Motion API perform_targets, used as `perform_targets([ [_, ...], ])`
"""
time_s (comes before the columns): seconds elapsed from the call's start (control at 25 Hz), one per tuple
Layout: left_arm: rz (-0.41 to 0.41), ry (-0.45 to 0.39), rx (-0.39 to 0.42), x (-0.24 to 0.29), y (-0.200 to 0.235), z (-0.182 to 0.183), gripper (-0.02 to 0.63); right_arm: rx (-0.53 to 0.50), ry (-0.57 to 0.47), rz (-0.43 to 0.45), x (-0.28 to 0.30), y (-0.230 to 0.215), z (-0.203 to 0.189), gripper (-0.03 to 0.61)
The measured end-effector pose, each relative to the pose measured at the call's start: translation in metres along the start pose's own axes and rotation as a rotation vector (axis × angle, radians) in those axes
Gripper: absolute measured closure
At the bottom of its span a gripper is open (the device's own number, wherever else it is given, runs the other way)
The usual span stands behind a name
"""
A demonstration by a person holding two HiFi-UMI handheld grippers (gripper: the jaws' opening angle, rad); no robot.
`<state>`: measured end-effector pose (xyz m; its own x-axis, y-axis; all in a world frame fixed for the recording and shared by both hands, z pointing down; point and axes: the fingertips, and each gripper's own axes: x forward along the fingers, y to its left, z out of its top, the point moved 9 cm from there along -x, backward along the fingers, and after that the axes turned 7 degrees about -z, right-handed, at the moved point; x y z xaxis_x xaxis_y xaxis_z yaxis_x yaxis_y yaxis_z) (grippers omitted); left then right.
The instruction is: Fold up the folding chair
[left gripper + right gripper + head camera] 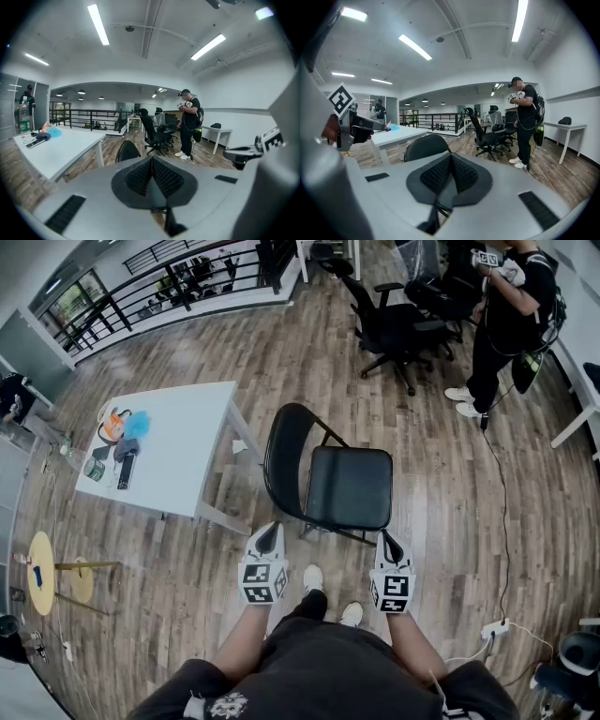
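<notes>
— Standing unfolded, is it, the folding chair point(347, 486)?
— Yes, on the wood floor point(450, 521), just past both grippers, beside the white table point(187, 446)
— And the jaws?
— Left gripper point(269, 529) and right gripper point(388, 540) both pressed together, holding nothing

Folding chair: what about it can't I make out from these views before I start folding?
- Folding chair legs and hinges: in the head view, mostly hidden beneath its own seat.
- Its seat: in both gripper views, blocked by the bodies of the shut left gripper and right gripper; only the top of the backrest shows.
- Items on the white table: in the head view, too small to identify.
</notes>
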<state>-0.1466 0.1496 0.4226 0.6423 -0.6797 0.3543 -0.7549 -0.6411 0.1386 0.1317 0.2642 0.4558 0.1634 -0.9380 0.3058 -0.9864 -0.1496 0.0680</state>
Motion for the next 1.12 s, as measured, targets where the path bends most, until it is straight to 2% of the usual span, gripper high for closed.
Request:
perform_targets([
  [0.16, 0.004, 0.061, 0.016, 0.036, 0.045, 0.006, 0.607, 0.009, 0.026, -0.016, 0.05, 0.017, 0.005, 0.565],
  [0.32, -0.031, 0.1, 0.022, 0.077, 0.079, 0.014, 0.607, 0.001, 0.057, -0.037, 0.096, 0.025, 0.008, 0.565],
  [0.52, -0.059, 0.139, 0.033, 0.11, 0.113, 0.013, 0.607, 0.016, 0.096, -0.068, 0.13, 0.031, -0.001, 0.565],
  [0.72, -0.003, 0.208, 0.0, 0.138, 0.142, 0.009, 0.607, 0.042, 0.175, -0.065, 0.166, 0.021, -0.023, 0.564],
  [0.92, 0.036, 0.313, -0.037, 0.168, 0.158, -0.001, 0.473, 0.055, 0.289, -0.06, 0.206, -0.012, -0.07, 0.565],
  [1.04, 0.058, 0.353, -0.075, 0.192, 0.168, -0.003, 0.432, 0.101, 0.377, -0.042, 0.239, -0.034, -0.1, 0.563],
  [1.12, 0.055, 0.379, -0.074, 0.21, 0.176, -0.003, 0.415, 0.155, 0.44, -0.015, 0.263, -0.046, -0.124, 0.563],
])
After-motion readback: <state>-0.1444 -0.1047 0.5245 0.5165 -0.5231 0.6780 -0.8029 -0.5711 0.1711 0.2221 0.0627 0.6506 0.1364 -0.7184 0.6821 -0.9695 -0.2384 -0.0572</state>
